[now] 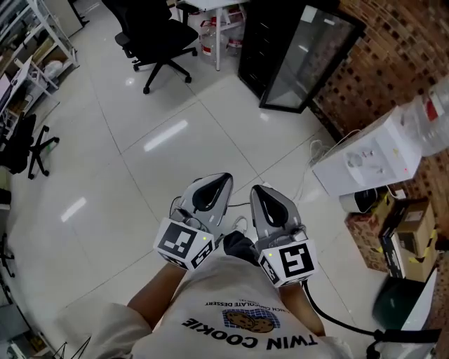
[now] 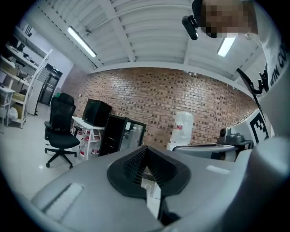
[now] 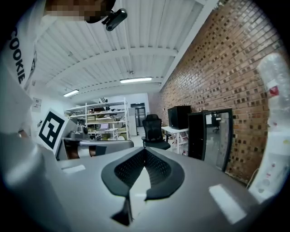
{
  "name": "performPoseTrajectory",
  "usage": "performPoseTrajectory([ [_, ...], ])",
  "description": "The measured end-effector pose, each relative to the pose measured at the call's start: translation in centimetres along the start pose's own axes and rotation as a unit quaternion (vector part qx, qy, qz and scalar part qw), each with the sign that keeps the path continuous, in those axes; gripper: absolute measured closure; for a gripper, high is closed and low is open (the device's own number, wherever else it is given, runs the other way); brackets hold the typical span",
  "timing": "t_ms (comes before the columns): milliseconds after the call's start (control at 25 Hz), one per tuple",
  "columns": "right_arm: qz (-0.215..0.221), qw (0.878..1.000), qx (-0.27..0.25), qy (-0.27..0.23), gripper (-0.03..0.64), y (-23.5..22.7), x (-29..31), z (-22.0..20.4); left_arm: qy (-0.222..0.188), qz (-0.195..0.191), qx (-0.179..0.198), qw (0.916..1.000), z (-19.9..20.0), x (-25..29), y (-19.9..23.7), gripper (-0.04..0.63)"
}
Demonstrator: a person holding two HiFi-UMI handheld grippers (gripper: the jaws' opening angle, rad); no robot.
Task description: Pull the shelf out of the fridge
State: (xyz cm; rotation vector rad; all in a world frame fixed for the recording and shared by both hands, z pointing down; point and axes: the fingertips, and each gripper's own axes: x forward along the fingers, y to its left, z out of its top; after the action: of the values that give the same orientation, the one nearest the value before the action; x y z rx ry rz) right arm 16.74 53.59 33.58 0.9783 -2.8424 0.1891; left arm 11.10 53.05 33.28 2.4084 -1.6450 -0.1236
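Note:
The black fridge (image 1: 298,59) with a glass door stands against the brick wall, far across the floor from me. It also shows in the left gripper view as the fridge (image 2: 118,135) and in the right gripper view as the fridge (image 3: 211,136). No shelf can be made out behind the glass. My left gripper (image 1: 223,179) and right gripper (image 1: 258,189) are held side by side close to my chest, pointing toward the fridge. Both are shut with nothing between the pads (image 2: 136,164), (image 3: 156,170).
A white water dispenser (image 1: 365,160) with a bottle stands at the right by the wall, with cardboard boxes (image 1: 403,228) beside it. A black office chair (image 1: 158,35) and a white table (image 1: 217,10) stand left of the fridge. Shelving (image 1: 28,49) lines the left. White tiled floor lies between.

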Motion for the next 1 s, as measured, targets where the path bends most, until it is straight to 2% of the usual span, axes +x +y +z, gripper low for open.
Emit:
performPoseTrajectory([
  [200, 0.026, 1.0, 0.008, 0.005, 0.612, -5.2, 3.2, 1.2, 0.005, 0.003, 0.002, 1.0, 1.3, 6.4, 0.0, 0.595],
  [440, 0.033, 0.999, 0.019, 0.004, 0.612, -9.5, 5.0, 1.8, 0.013, 0.021, 0.013, 0.9996, 2.2, 10.6, 1.1, 0.595],
  [760, 0.024, 0.999, 0.038, 0.006, 0.612, -12.0, 6.4, 2.3, 0.029, 0.016, 0.026, 0.9991, 3.1, 13.1, 2.1, 0.595],
  [1000, 0.011, 0.999, 0.029, 0.023, 0.612, -12.9, 8.5, 1.3, 0.034, -0.011, 0.015, 0.9993, 2.0, 15.8, 3.8, 0.595],
])
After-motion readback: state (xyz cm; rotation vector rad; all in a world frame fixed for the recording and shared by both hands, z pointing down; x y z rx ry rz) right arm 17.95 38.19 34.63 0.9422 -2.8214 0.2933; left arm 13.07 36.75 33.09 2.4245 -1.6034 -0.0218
